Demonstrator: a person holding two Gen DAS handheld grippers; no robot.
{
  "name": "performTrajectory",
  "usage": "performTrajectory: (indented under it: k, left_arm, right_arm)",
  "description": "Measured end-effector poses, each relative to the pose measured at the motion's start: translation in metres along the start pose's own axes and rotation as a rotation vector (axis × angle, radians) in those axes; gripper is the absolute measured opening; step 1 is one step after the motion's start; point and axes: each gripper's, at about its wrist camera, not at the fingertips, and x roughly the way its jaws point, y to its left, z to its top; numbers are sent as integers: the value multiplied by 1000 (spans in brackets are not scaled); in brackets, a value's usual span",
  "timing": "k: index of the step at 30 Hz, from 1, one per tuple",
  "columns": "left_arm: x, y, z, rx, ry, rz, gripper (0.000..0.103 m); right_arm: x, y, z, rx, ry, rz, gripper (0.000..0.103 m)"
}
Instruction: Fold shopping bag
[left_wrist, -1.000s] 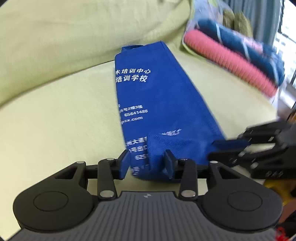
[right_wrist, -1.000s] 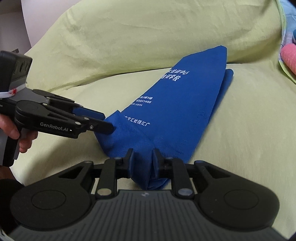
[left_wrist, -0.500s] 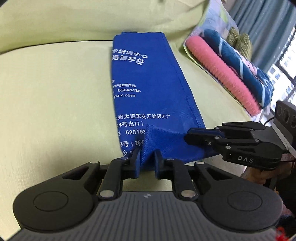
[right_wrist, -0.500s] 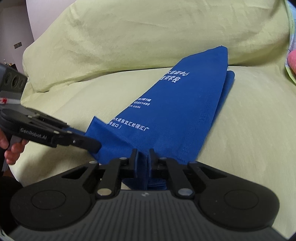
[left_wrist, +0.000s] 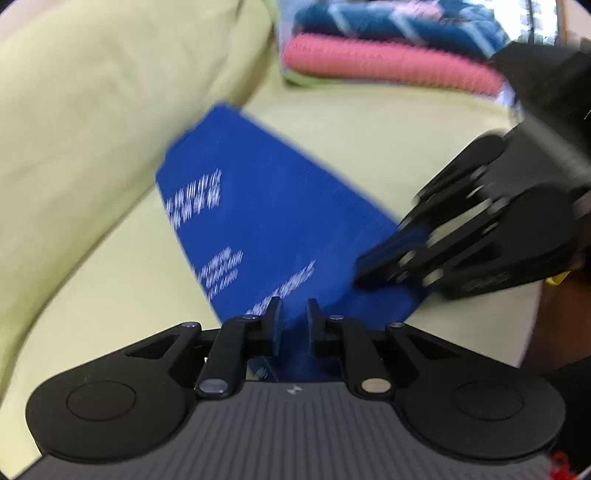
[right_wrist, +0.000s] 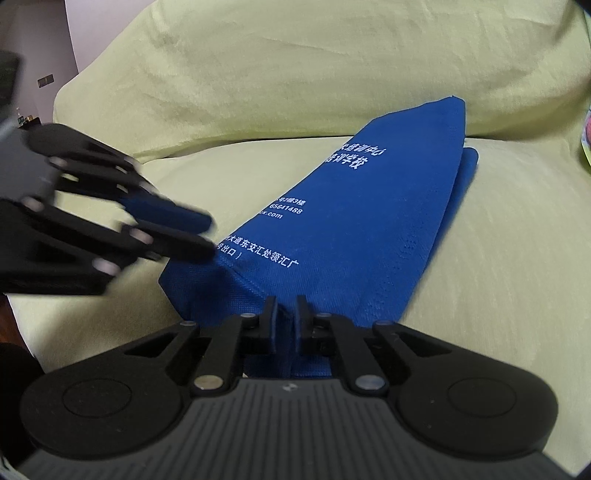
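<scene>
A blue shopping bag (right_wrist: 351, 229) with white print lies folded into a long strip on a yellow-green sofa seat (right_wrist: 498, 258), its far end against the back cushion. My right gripper (right_wrist: 286, 321) is shut on the bag's near edge, with fabric pinched between its fingers. My left gripper (right_wrist: 211, 236) comes in from the left at the near left corner. In the blurred left wrist view, the bag (left_wrist: 266, 229) rises between the left gripper's (left_wrist: 294, 321) narrow fingers, and the right gripper (left_wrist: 373, 266) holds the near right corner.
A large yellow-green back cushion (left_wrist: 92, 110) stands behind the bag. A stack of folded pink and blue textiles (left_wrist: 388, 70) lies at the far right of the seat. The sofa's front edge (right_wrist: 26, 306) drops off at the lower left.
The left gripper has swung fast with the bag's near corner, so its view is blurred and now faces the cushion and the textile stack. The right gripper keeps its hold and has barely moved.
</scene>
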Motion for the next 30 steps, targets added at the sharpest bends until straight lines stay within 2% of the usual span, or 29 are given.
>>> performTrajectory:
  k: [2,3,14,15,17,18,19,22,25,27,30]
  left_arm:
    - [5,13,-11,-102,0,-35,9]
    - [4,15,-14,-119,-9,-43,9]
    - [-28,-2,-29,60,-109,4,10]
    - [-31,-4,-30,77,-118,8,14]
    - [-37,-7,-33,109,-137,16,35]
    - [-40,-8,-34,125,-146,21,49]
    - [-44,-14,-38,202,-147,31,54]
    - [-41,-39,-57,587,-78,96,56]
    - [-28,-54,-78,896,-40,160,56]
    - [-20,-58,-85,1042,-57,194,56]
    - [-7,-58,-89,1197,-88,230,56]
  right_arm:
    - [0,0,0,0,-3,-1,4]
    - [0,-1,-1,4,-7,-2,4]
    - [1,-6,-2,25,-18,-6,5]
    - [1,-6,-2,25,-18,-5,5]
    - [1,-6,-2,28,-17,-3,5]
    - [1,-6,-2,30,-17,-2,5]
    - [0,-7,-1,33,-16,-1,5]
    - [1,-6,-1,34,-14,-1,5]
    - [1,-7,-1,36,-15,-2,5]
    - [0,-7,-2,40,-17,-3,5]
    - [0,-7,-2,42,-19,-4,5]
